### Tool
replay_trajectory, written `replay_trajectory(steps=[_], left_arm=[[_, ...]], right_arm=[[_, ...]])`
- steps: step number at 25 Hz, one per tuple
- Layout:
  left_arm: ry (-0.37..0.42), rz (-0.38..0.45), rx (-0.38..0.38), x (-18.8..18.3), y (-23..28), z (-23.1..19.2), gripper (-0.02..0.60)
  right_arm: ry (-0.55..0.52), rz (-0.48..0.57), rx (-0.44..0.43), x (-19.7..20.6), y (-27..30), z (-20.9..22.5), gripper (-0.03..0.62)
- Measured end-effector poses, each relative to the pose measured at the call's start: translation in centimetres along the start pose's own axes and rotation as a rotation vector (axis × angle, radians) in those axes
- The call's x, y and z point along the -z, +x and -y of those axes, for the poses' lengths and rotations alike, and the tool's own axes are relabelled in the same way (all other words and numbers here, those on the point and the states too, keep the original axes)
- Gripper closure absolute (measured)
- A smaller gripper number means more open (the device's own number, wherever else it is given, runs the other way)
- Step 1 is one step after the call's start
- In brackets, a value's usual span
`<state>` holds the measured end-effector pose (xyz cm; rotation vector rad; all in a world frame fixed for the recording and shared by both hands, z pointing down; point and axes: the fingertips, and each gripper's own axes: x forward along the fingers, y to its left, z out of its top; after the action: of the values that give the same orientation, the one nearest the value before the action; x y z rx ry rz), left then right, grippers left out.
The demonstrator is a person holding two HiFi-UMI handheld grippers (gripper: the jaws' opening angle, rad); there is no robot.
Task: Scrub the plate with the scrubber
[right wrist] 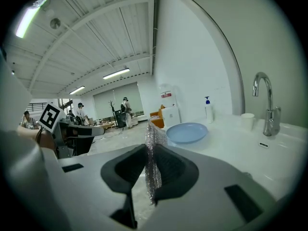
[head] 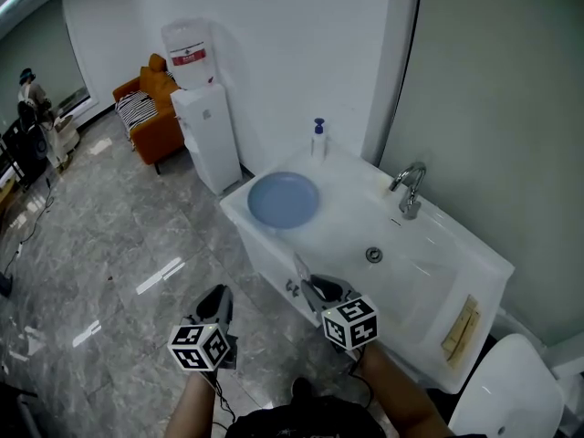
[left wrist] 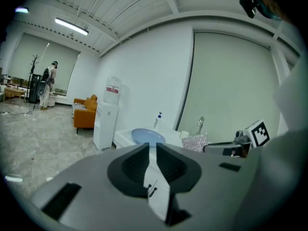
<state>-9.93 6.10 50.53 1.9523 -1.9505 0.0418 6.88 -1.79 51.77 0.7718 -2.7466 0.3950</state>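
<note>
A round blue plate (head: 284, 199) lies flat on the left end of the white sink counter (head: 347, 222); the same plate (right wrist: 187, 132) shows ahead in the right gripper view. My right gripper (head: 307, 282) hovers at the counter's front edge, shut on a silvery mesh scrubber (right wrist: 155, 153) that stands up between its jaws. From the left gripper view this scrubber (left wrist: 195, 142) appears to the right of the plate (left wrist: 147, 135). My left gripper (head: 219, 294) hangs over the floor short of the counter, its jaws a narrow slit apart with nothing between them.
A faucet (head: 409, 190) and drain (head: 374, 255) sit right of the plate, a soap bottle (head: 318, 139) behind it. A water dispenser (head: 205, 126) and an orange sofa (head: 151, 108) stand to the left. A white cup (right wrist: 248, 121) is by the faucet.
</note>
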Motion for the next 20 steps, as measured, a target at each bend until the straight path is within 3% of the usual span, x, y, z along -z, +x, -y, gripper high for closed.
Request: replay_trajectory(steps=[9,20], left_arm=[[-0.024,-0.031,0.024,2.9,-3.3,0.0,0.534],[-0.026,-0.033,0.031,5.7,-13.3,0.0,0.534]], right_arm=[[0.033,-0.031,0.028,1.9,-1.5,-1.8,0.519],[0.040,-0.026,0.033,5.1,-7.0,-9.9,0.519]])
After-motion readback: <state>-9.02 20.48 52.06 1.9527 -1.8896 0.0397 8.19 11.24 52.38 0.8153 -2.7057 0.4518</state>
